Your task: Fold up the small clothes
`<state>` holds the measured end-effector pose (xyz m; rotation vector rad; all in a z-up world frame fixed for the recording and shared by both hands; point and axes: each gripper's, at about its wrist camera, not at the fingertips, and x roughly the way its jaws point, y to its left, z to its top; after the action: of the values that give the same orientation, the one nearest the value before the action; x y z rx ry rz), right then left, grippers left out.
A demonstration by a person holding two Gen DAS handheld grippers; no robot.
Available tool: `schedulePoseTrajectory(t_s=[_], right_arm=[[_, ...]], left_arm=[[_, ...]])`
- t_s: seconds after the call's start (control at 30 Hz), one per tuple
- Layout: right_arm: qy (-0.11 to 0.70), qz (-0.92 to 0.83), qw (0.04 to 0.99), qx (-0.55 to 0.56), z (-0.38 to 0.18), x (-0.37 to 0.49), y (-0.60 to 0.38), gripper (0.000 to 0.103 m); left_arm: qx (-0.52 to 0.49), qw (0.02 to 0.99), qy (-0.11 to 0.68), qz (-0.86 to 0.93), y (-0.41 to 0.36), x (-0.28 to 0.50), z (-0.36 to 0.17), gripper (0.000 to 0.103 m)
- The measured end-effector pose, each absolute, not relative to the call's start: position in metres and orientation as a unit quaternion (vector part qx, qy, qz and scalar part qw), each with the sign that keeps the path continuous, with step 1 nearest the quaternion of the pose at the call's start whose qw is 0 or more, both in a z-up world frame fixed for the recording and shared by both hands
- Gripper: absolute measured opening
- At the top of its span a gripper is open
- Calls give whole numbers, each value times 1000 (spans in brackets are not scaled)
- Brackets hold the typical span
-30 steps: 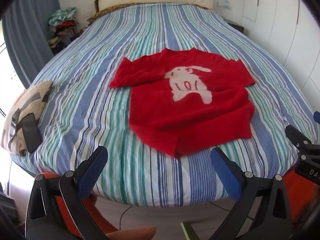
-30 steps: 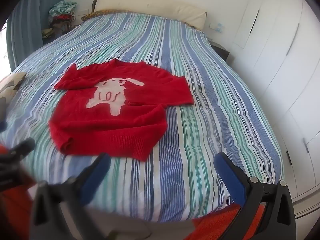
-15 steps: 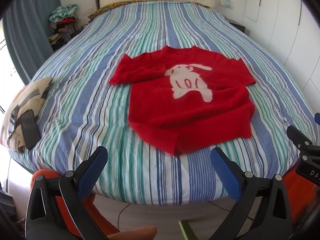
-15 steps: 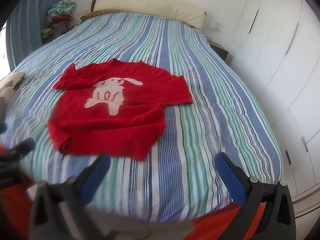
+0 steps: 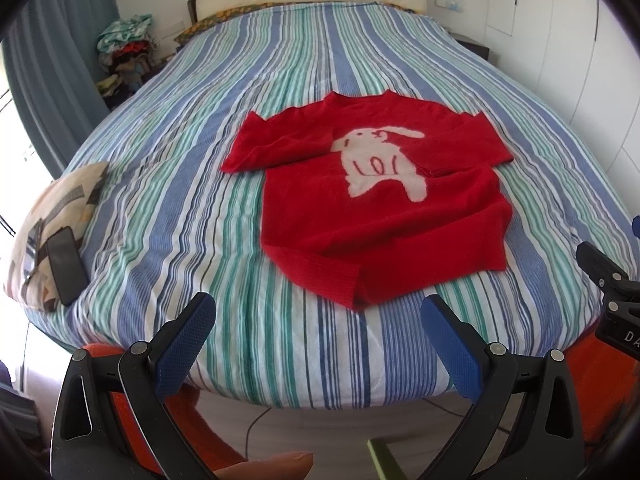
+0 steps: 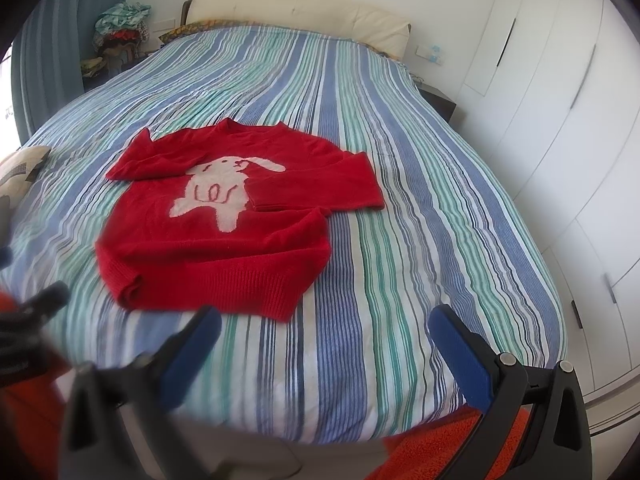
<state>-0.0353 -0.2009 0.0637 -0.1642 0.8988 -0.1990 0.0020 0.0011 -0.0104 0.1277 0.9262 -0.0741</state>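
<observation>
Red sweater flat mid-bed, both sleeves folded in, same as 1 s ago. Left gripper and right gripper spread, empty, slightly retreated; bottom fold judged pending

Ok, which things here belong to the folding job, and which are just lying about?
For the job:
red sweater
left gripper, open
right gripper, open

Lying about:
phone
patterned cushion
heap of clothes

Striped bedspread lies bare left and right of the red sweater. Cushion and phone occupy the frame's lower-left bed edge.
</observation>
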Motion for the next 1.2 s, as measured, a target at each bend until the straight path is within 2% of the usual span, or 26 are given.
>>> schedulePoseTrajectory(t_s=[0.8,1.0,1.13,1.2], right_arm=[[434,-97,892,-78,64,-35,-200,103],[438,-104,890,-71,58,-35,-206,103],[442,-104,888,-65,51,-34,-210,103],[445,-100,888,-55,47,-34,-213,103]], left_arm=[[44,887,459,-28,12,8,-18,102],[-53,856,508,-78,37,24,-55,101],[-40,843,526,-104,13,46,-86,101],[-24,844,529,-82,3,66,-104,96]])
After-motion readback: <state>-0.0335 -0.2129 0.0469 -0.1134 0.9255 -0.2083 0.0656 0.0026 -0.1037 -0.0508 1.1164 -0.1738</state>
